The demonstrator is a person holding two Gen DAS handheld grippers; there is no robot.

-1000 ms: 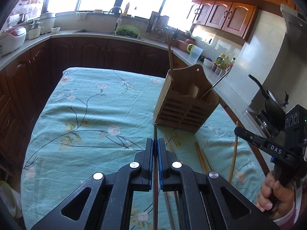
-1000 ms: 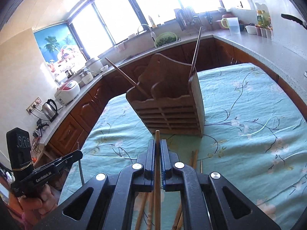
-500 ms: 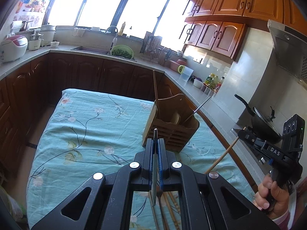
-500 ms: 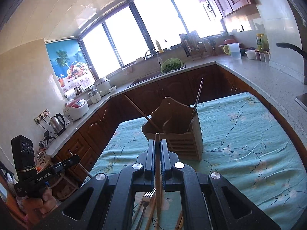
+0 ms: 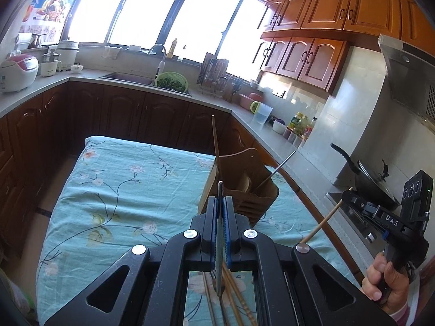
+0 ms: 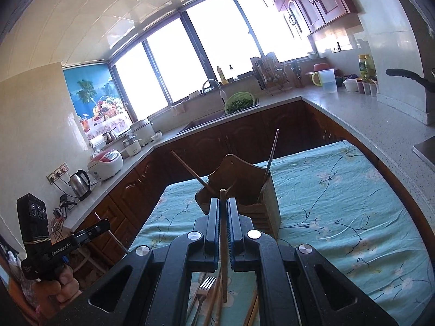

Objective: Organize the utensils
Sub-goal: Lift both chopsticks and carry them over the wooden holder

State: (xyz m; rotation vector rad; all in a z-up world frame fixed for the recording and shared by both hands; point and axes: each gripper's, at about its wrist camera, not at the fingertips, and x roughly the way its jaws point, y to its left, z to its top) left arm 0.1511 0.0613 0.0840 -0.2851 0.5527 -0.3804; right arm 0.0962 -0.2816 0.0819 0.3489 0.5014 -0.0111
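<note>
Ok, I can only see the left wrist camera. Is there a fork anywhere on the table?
Observer: Yes. The right wrist view shows a metal fork lying on the flowered cloth among loose wooden chopsticks, just below the right gripper.
Operator: What does that gripper's own camera show in it?
Observer: Its jaws are shut on one wooden chopstick, whose tip points toward the wooden holder.
Operator: Is anything off to my side that I can't see?
Observer: A steel kettle stands on the counter, beyond the left gripper and its thin metal stick.
</note>
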